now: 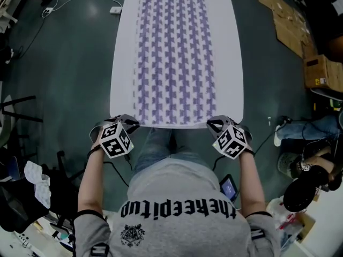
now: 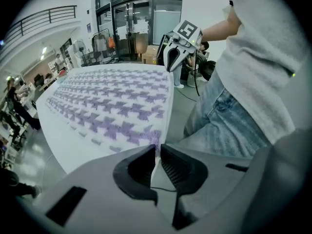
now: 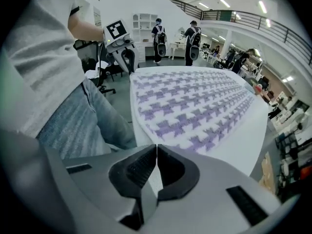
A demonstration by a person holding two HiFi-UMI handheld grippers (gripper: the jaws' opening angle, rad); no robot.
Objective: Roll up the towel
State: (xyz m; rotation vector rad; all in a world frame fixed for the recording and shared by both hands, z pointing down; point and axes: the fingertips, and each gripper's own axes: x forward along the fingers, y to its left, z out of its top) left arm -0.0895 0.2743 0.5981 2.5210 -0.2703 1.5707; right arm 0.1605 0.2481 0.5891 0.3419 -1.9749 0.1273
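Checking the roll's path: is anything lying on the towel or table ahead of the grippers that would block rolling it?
Nothing visible does. The towel lies flat on the white table with nothing on top, and the left gripper and right gripper are each shut on a near corner of it.

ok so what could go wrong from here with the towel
1. The left gripper and right gripper each seem to pinch only the very near edge of the towel. Such a shallow bite could slip as the roll starts.
2. The grippers sit at opposite near corners, so uneven pace would likely skew the roll.
3. That edge lies at the near rim of the table, so it could slide off.
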